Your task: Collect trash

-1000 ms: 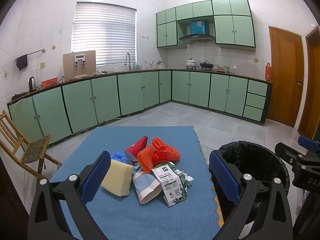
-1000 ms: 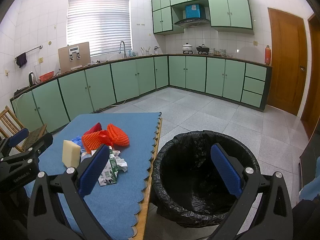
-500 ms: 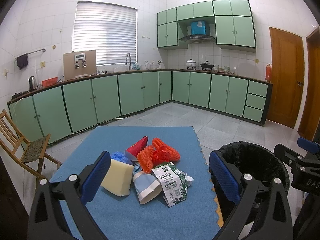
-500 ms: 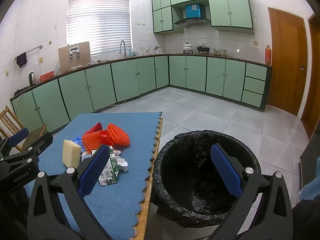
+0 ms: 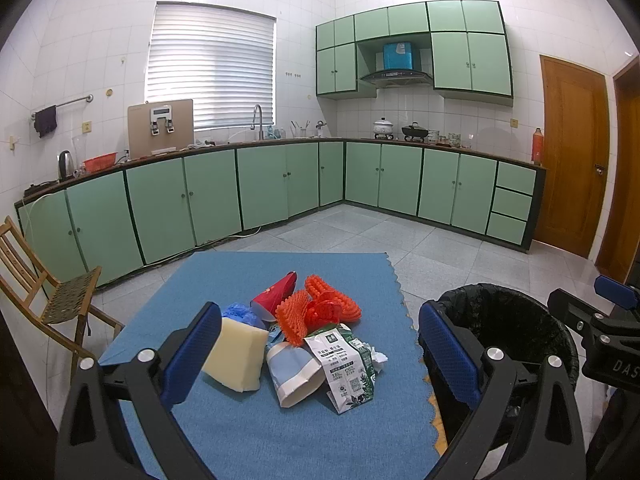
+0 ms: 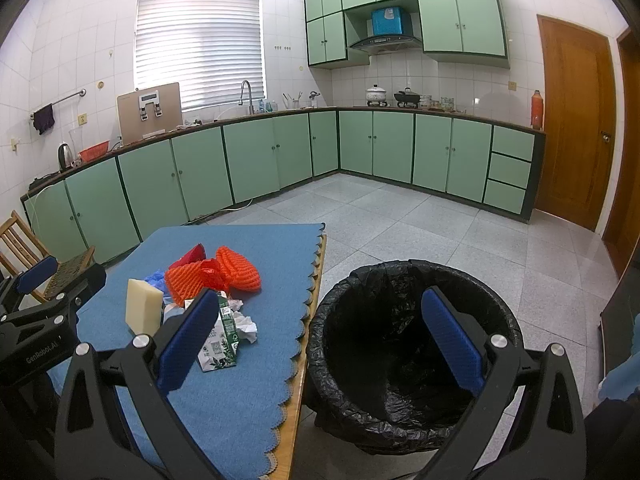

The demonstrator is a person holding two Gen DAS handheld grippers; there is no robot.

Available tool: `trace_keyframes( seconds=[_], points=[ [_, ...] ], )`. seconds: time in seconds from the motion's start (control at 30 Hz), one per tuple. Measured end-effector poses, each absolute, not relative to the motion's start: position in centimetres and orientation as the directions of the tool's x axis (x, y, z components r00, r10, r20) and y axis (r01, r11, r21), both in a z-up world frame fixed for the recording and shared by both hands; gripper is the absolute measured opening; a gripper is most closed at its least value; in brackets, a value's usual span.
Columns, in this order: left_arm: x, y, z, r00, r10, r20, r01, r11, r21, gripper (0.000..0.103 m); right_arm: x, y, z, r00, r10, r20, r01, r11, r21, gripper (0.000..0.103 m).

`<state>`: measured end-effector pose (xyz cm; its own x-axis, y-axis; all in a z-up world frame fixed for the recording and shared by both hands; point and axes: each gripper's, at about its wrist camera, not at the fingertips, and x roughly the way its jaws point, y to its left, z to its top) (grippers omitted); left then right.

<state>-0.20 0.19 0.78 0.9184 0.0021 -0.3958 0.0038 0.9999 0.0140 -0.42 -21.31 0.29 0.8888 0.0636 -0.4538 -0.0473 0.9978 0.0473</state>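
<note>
Desk (image 5: 248, 432): covered by a blue cloth.
Bin (image 6: 400, 344): black-lined, stood beside the desk.
Trash pile (image 5: 312, 344): heaped mid-desk, uncollected.
Left gripper (image 5: 320, 356): released, held over the pile.
Right gripper (image 6: 320, 340): released, nothing held.
Advice: one outer item, the carton (image 5: 344, 364), is best taken first.

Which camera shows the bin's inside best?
Right wrist: the bin sits nearly whole below the open right gripper, liner interior visible. Left wrist shows only its far rim, mostly behind a finger.
</note>
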Motion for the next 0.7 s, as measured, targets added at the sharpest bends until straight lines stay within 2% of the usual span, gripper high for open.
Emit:
trace_keyframes(
  seconds=[0.7],
  points=[
    [-0.22, 0.38, 0.77, 0.918, 0.001, -0.395, 0.004, 1.000, 0.012, 0.097, -0.38, -21.20, 0.19, 0.889, 0.064, -0.454, -0.047, 0.998, 0.048, 0.098]
  ],
)
